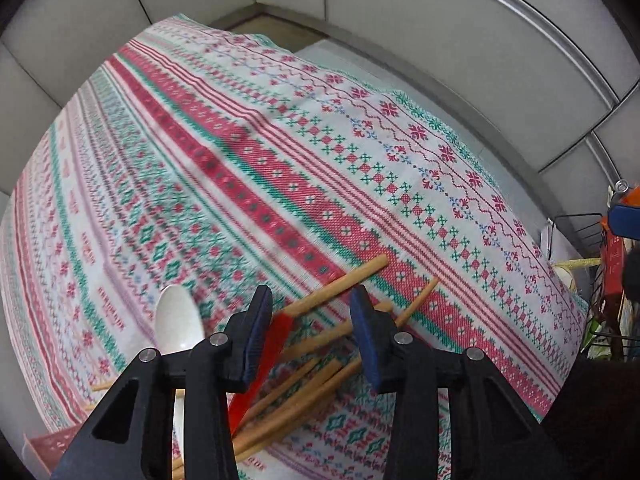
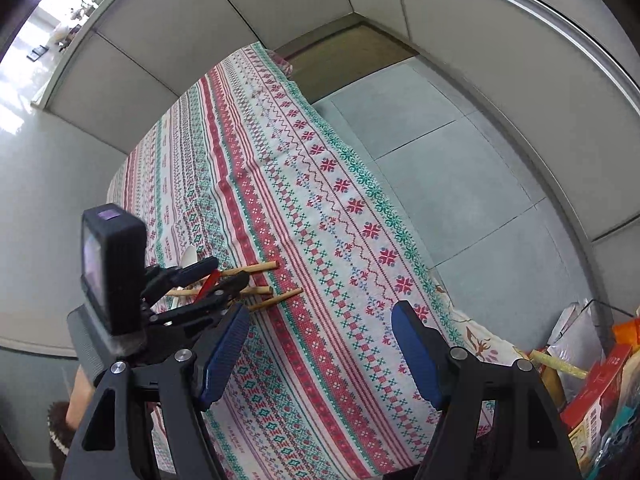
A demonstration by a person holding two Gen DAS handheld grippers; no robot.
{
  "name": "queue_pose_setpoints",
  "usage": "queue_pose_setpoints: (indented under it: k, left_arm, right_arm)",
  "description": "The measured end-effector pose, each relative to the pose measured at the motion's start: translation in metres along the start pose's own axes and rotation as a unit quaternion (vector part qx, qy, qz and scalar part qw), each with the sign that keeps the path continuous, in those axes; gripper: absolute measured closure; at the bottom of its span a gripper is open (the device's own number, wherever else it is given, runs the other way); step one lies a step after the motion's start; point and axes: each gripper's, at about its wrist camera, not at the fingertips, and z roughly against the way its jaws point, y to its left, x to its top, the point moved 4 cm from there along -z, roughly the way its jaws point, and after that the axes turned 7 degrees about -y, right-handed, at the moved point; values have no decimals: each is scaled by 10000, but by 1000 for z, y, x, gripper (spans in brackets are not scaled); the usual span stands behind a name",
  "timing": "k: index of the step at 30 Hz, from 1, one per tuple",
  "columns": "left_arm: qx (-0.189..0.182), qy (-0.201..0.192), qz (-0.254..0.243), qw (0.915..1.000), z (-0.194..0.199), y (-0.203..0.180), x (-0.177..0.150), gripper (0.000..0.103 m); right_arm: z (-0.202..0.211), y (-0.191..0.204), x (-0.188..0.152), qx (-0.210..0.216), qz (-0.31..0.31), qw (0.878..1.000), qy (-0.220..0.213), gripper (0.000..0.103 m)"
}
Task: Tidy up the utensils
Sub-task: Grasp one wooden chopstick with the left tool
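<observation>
Utensils (image 1: pixel 304 364) lie on patterned tablecloth (image 1: pixel 280 152) by grey floor (image 2: pixel 440 152); left tool (image 1: pixel 312 320) seemingly spread, right tool (image 2: pixel 320 344) spread.

The tablecloth (image 1: pixel 280 152) was woven cloth, matt and coarse, with a stitched-looking pattern. On it lay the chopsticks (image 1: pixel 340 280), plain matt wood, a glossy red plastic stick (image 1: pixel 276 340) and a smooth, shiny white spoon (image 1: pixel 176 320). The left gripper (image 1: pixel 312 332) looked like matt black plastic with ribbed blue pads (image 1: pixel 366 332) and bright metal pins. Beyond the tablecloth, the wall panels (image 1: pixel 440 40) looked smooth.
</observation>
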Motion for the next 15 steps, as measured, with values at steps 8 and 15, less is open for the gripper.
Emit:
queue_pose_setpoints:
  k: [8, 15]
  left_arm:
    - [-114, -41, 9, 9999, -13, 0, 7, 71]
    - [-188, -173, 708, 9972, -16, 32, 8, 96]
  right_arm:
    - [-4, -10, 4, -107, -57, 9999, 37, 28]
    - [-8, -7, 2, -91, -48, 9999, 107, 28]
